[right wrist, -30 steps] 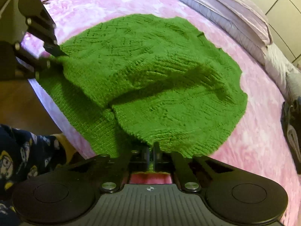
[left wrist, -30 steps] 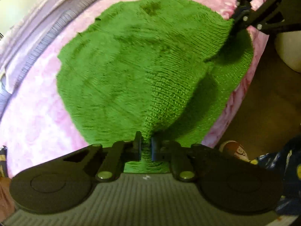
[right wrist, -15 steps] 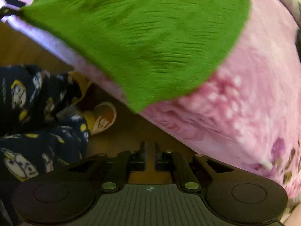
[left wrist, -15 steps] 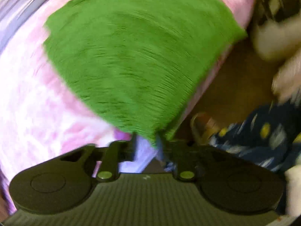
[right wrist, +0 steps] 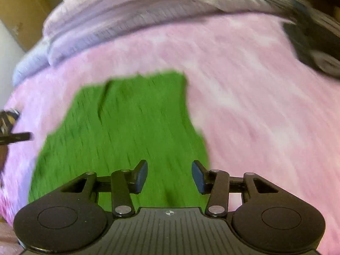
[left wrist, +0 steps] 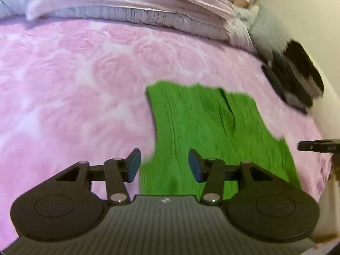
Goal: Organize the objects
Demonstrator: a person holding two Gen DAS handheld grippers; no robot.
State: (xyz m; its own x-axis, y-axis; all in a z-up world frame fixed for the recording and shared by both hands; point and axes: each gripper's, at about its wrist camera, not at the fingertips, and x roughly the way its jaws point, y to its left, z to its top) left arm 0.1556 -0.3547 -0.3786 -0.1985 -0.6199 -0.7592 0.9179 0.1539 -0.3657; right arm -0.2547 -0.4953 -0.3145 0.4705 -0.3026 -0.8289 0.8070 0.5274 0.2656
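Both grippers hover low over the pink blanket (left wrist: 63, 89), the left gripper (left wrist: 164, 163) and right gripper (right wrist: 169, 177) with fingers spread apart, holding nothing. The green knit cloth (left wrist: 204, 131), clamped by both a second ago, now lies released, narrower, on the blanket.

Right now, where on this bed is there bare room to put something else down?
The pink blanket lies bare between the green knit and the lilac pillows. It is crowded at the dark bundle by the wall.
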